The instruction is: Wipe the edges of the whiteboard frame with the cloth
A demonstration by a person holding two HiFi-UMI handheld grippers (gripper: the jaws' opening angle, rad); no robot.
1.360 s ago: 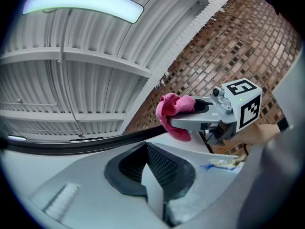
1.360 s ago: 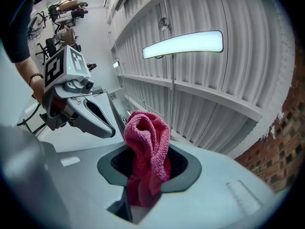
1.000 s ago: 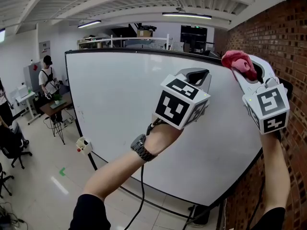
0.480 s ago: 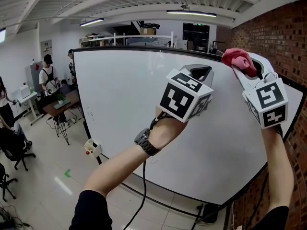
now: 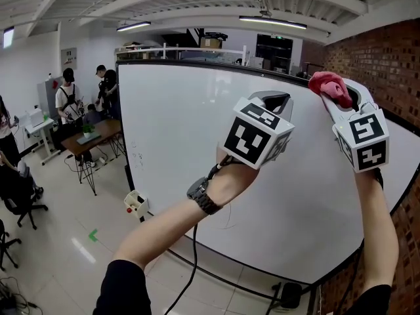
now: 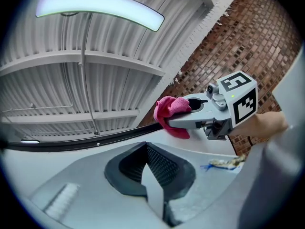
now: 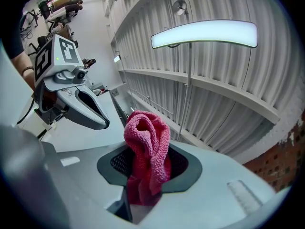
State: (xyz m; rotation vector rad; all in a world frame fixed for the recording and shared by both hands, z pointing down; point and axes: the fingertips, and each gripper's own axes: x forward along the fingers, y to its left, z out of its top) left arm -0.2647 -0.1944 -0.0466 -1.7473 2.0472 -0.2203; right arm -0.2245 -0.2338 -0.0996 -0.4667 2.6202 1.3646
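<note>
The whiteboard (image 5: 177, 143) is large, with a thin black frame (image 5: 197, 64). My right gripper (image 5: 338, 96) is shut on a bunched pink cloth (image 5: 330, 85) and holds it up at the frame's top edge near the right corner. In the right gripper view the cloth (image 7: 147, 147) hangs folded between the jaws. My left gripper (image 5: 272, 101) hovers in front of the board, a little left of and below the cloth, with its jaws shut and empty. In the left gripper view the cloth (image 6: 172, 114) rests against the dark frame line (image 6: 95, 138).
A brick wall (image 5: 387, 64) stands close on the right. A small holder (image 5: 136, 203) hangs at the board's lower left edge. A cable (image 5: 193, 254) drops from my left wrist. People stand by a desk (image 5: 88, 140) far left, beside office chairs.
The view has swung, so the whiteboard's left edge sits farther right. Both grippers have drifted slightly rightward, and the cloth stays at the top edge of the frame.
</note>
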